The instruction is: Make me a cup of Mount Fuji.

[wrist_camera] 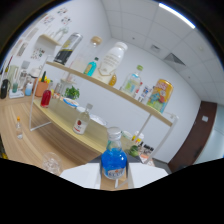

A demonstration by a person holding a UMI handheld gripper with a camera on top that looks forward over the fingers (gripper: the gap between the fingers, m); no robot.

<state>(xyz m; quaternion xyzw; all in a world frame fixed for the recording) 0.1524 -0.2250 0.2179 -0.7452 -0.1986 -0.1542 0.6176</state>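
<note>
One clear plastic bottle of bright blue liquid (pixel 114 161), capped in white, stands upright with its long axis vertical and its neck pointing up, between the white fingers (pixel 80 176) of the gripper (pixel 114 181); whether they press it I cannot tell. Beyond, a long wooden shelf (pixel 120 92) carries a tall white bottle (pixel 112 62) and a yellow carton (pixel 161 95). A clear red-labelled bottle (pixel 82 120) stands on the lower shelf.

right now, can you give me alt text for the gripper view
A bottle of blue liquid stands between the white fingers of the gripper, held up in front of a wooden counter. Behind it, a two-tier shelf against a white wall carries bottles, cartons and a small green plant.
</note>
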